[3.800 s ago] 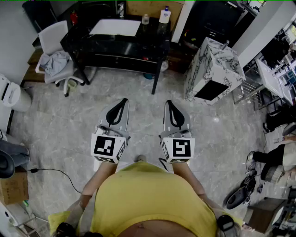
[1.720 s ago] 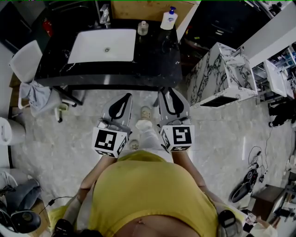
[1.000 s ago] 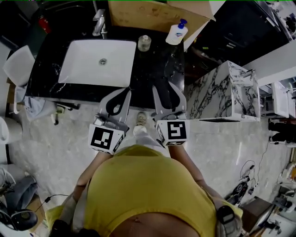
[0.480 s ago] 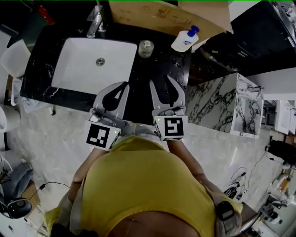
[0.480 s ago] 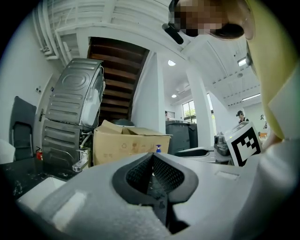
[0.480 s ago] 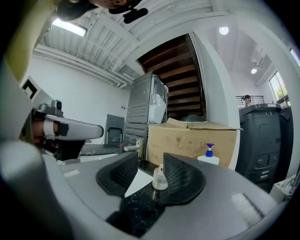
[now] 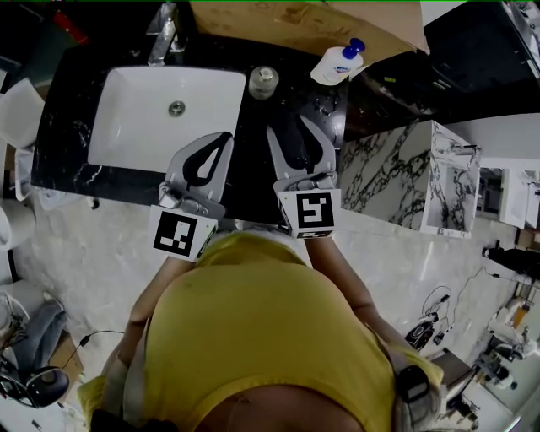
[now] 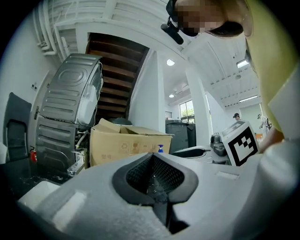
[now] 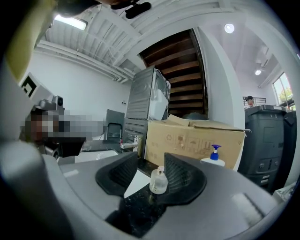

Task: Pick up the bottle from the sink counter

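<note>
Head view, nearest first: how do the two tools stand?

— The left hand-held gripper (image 7: 226, 136) has its jaws together and holds nothing. It hangs over the front of the black bench (image 7: 251, 159), just beside the white sink (image 7: 135, 139). The right hand-held gripper (image 7: 293, 131) stands about half wide. Its jaws have just been opening, and nothing is between them.

And the bottle?

— The small glass bottle (image 7: 263, 82) stands upright on the bench by the sink's far right corner. It is ahead of the right hand-held gripper, slightly to its left, and apart from it. In the right gripper view it shows (image 9: 158, 180) through the gap between the jaws, so I take it for the one meant.

How should the reach go?

— Keep the right hand-held gripper level and low, and ease it forward until the pads flank the bottle's body below the cap. Centre the bottle in the gap, then close gently, since round glass will likely slip or tip if one pad touches first. The gap looks wide enough already.

Anything to mind beyond it?

— The pump bottle (image 7: 331, 67) stands further back on the right, against the cardboard box (image 7: 287, 25). Stop short of both.
</note>
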Demonstrator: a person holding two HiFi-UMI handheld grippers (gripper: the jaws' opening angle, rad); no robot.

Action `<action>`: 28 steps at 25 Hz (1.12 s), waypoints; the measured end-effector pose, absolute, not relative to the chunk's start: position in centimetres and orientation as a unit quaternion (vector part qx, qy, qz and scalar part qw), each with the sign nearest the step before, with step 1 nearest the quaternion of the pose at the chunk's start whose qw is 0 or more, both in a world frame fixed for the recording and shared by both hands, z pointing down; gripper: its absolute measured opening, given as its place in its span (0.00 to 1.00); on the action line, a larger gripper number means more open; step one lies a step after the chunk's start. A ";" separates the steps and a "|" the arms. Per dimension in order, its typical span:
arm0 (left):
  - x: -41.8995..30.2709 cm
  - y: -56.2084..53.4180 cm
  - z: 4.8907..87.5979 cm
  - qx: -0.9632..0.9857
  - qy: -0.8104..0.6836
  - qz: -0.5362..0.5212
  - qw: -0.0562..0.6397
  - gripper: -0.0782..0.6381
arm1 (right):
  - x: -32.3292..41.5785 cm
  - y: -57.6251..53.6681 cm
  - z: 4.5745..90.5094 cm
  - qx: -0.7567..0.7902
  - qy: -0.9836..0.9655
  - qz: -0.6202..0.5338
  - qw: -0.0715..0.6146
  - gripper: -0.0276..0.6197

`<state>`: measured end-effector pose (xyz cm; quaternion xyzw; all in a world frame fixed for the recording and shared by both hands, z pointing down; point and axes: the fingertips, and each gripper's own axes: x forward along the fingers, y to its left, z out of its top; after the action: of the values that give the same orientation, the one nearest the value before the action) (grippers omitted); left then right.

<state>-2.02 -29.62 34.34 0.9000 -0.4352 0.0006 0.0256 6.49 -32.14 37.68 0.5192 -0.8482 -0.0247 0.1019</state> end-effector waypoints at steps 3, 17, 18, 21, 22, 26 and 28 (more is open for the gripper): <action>-2.2 -30.6 34.1 0.904 -0.427 0.002 0.024 0.12 | 6.4 -32.7 37.7 0.522 -0.846 -0.023 0.108 0.32; -2.6 -34.4 37.1 0.911 -0.410 0.020 0.051 0.12 | 5.8 -37.4 41.4 0.528 -0.839 0.005 0.129 0.35; -2.5 -34.6 37.4 0.911 -0.408 0.022 0.052 0.12 | 5.7 -37.8 41.6 0.528 -0.839 0.009 0.130 0.35; -2.5 -35.2 38.4 0.912 -0.405 0.031 0.056 0.12 | 5.9 -38.6 43.3 0.523 -0.840 0.018 0.143 0.36; -2.4 -35.4 38.7 0.912 -0.404 0.034 0.056 0.12 | 5.9 -38.9 43.8 0.522 -0.840 0.021 0.146 0.37; -2.0 -36.3 39.5 0.913 -0.403 0.033 0.061 0.12 | 6.2 -40.1 45.4 0.522 -0.839 0.032 0.154 0.39; -2.0 -36.6 40.2 0.912 -0.403 0.036 0.067 0.12 | 6.1 -40.7 46.4 0.520 -0.838 0.040 0.158 0.41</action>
<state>-1.97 -36.57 40.16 0.9123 -0.4025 0.0359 0.0666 6.11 -40.71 46.37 0.5204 -0.8382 0.0403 0.1580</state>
